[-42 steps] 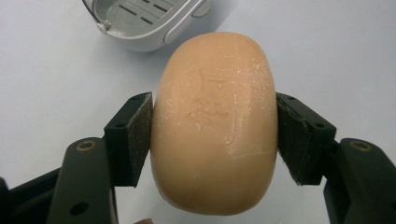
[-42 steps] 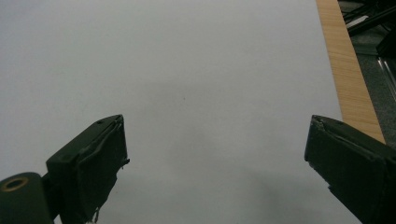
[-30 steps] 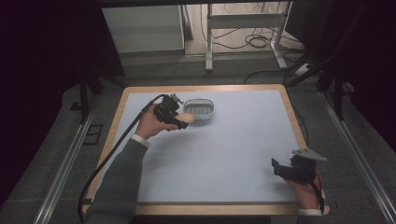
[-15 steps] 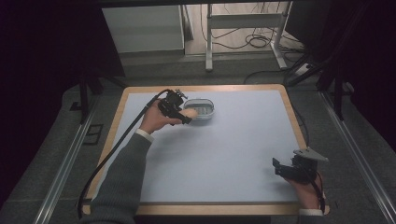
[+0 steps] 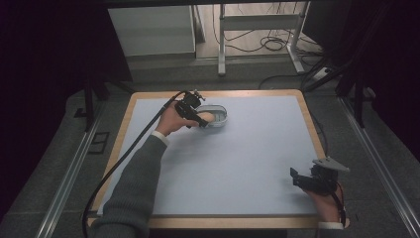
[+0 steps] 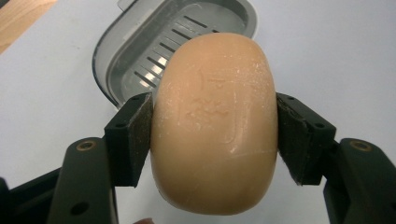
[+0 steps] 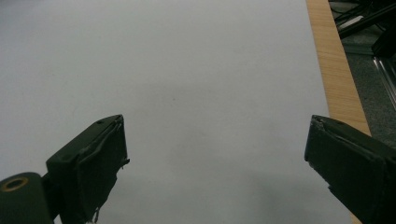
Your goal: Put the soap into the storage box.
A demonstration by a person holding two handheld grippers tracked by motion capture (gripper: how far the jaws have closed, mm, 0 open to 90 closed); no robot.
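While hovering at the dish: I had the left hand-held gripper [image 6: 214, 140] clamped across the soap bar [image 6: 214, 126], just above the grey slotted soap dish [image 6: 140, 56], presumably for setting down.
Right hand-held gripper [image 7: 215, 168]: jaws apart, idle over bare tabletop [image 7: 187, 70].

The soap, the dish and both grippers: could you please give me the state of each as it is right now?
Soap bar: clamped between the left gripper's fingers, held above the table, not in the dish.
Soap dish: empty, slotted floor bare, resting on the table.
Left gripper: shut on the soap bar, at the dish.
Right gripper: open, holding nothing, over bare table.
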